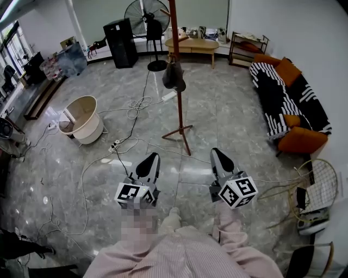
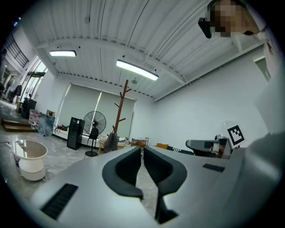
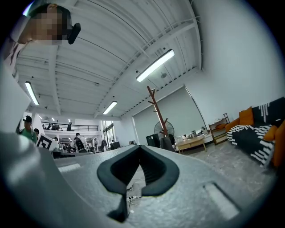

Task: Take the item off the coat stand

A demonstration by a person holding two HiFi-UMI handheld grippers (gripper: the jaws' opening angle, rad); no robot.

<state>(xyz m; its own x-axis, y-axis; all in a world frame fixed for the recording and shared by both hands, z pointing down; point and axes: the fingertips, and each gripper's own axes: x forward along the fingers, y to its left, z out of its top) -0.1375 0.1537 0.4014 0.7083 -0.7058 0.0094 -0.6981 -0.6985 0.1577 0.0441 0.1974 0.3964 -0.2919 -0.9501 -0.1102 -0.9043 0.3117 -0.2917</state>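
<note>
A red-brown coat stand point(image 1: 178, 92) rises from the grey floor ahead of me. A dark bag-like item point(image 1: 174, 76) hangs from it at mid height. My left gripper point(image 1: 150, 158) and right gripper point(image 1: 218, 154) are held side by side, well short of the stand, both pointing toward it. Both are shut with nothing between the jaws. In the left gripper view the stand point(image 2: 121, 104) and the hanging item point(image 2: 110, 142) lie far off, left of the closed jaws point(image 2: 142, 152). The right gripper view shows the stand point(image 3: 158, 111) and item point(image 3: 168, 142) just right of its closed jaws point(image 3: 140, 150).
Cables point(image 1: 136, 106) and a power strip point(image 1: 169, 96) trail over the floor around the stand's feet. A beige tub point(image 1: 81, 118) sits to the left. A fan point(image 1: 145, 16), black cabinet point(image 1: 120, 42) and wooden table point(image 1: 191, 44) stand behind. An orange sofa point(image 1: 291, 106) lines the right wall.
</note>
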